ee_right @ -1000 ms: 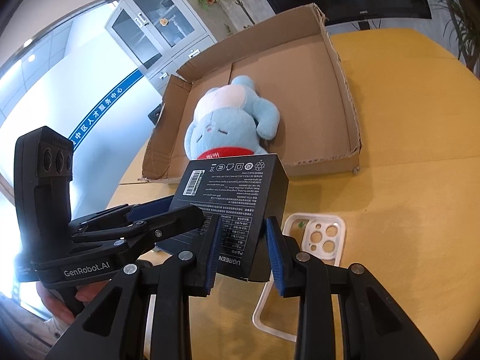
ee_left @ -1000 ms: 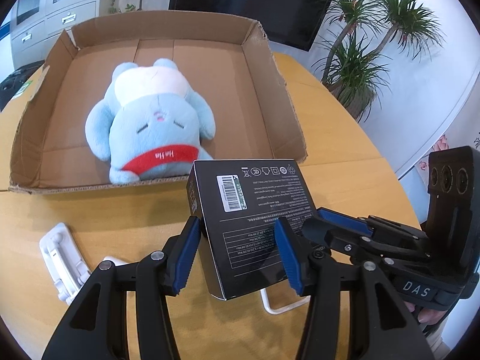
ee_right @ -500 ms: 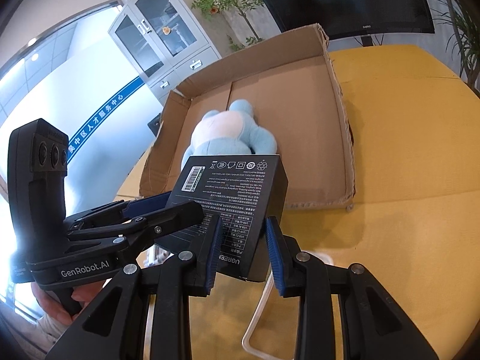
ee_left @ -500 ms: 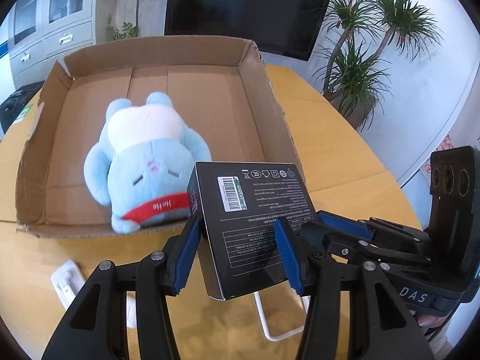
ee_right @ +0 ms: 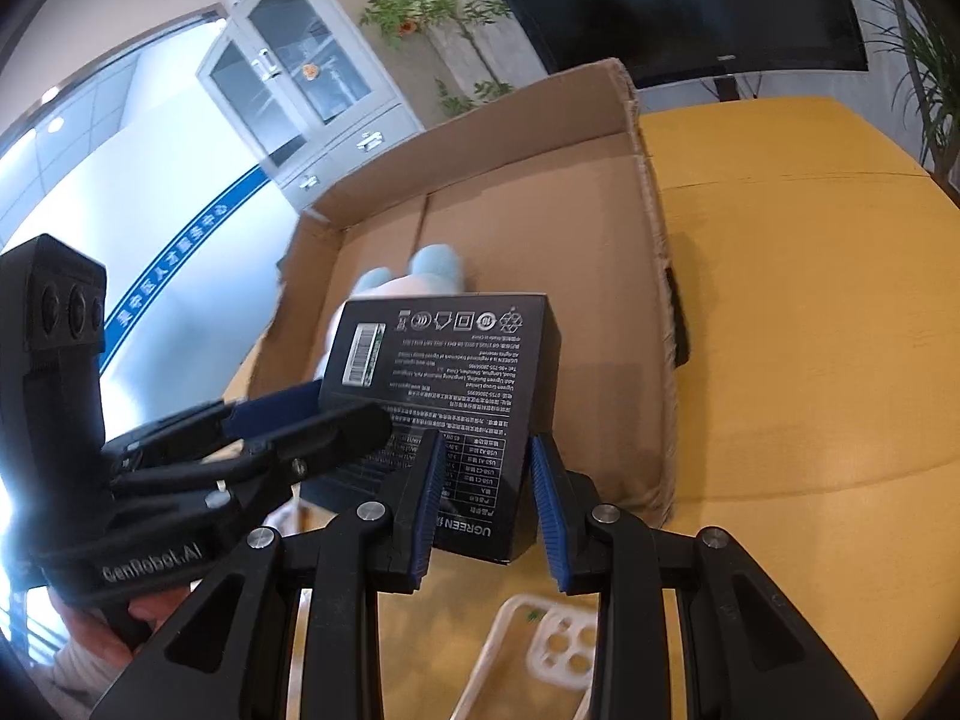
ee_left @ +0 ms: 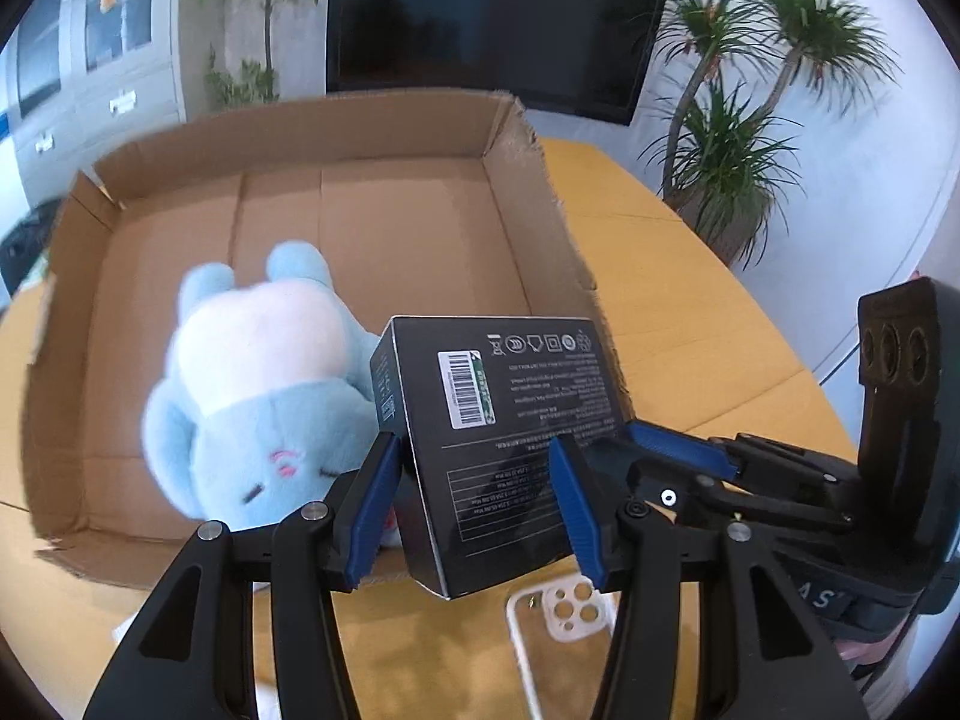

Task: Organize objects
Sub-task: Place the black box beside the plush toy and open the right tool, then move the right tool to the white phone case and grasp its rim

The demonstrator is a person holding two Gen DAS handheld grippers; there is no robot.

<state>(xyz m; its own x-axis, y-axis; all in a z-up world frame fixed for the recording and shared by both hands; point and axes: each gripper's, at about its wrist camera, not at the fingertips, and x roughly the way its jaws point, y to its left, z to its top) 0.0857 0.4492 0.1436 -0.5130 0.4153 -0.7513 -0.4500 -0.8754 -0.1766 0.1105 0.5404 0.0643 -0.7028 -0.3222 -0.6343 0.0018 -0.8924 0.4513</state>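
Together the left gripper (ee_left: 474,498) and right gripper (ee_right: 489,501), each part closed, clamp one black box (ee_left: 504,444). Its long axis runs forward from their fingers, barcode end farthest, over the near edge of the cardboard tray (ee_left: 384,228) ahead, just right of the blue plush toy (ee_left: 258,396).

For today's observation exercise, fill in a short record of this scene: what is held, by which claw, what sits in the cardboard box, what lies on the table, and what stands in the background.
Held item: black box, printed label face up
Left claw: shut on the black box across its wide sides
Right claw: shut on the black box across its narrow end
In the cardboard tray: blue plush toy, lying on its back
On the yellow table: clear phone case, beneath the black box
Background: dark screen, potted plant, grey cabinet
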